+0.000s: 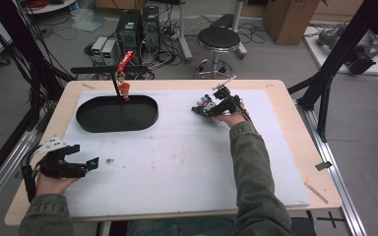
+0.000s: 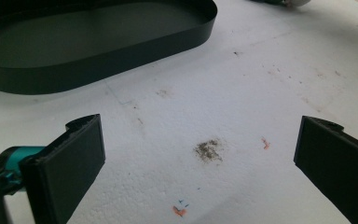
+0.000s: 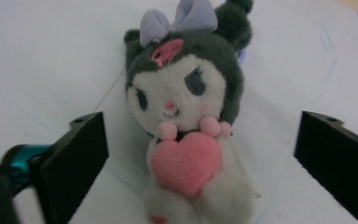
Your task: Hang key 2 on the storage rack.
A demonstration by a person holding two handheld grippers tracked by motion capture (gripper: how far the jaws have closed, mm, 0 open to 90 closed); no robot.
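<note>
A small plush toy (image 3: 186, 116), dark-hooded with a white face, a lilac bow and a pink heart, lies on the white foam sheet (image 1: 177, 162). In the high view the plush toy (image 1: 203, 105) sits right of the tray. My right gripper (image 3: 200, 154) stands open with the toy between its jaws, no jaw touching it; from above the right gripper (image 1: 211, 109) is at the toy. My left gripper (image 2: 198, 154) is open over bare foam, and the left gripper (image 1: 92, 163) rests near the table's left front.
A black oval tray (image 1: 116, 113) lies at the back left of the foam, its rim (image 2: 121, 56) ahead of my left gripper. A red clip on a thin stand (image 1: 123, 73) rises behind it. The wooden table edge (image 1: 320, 162) borders the foam.
</note>
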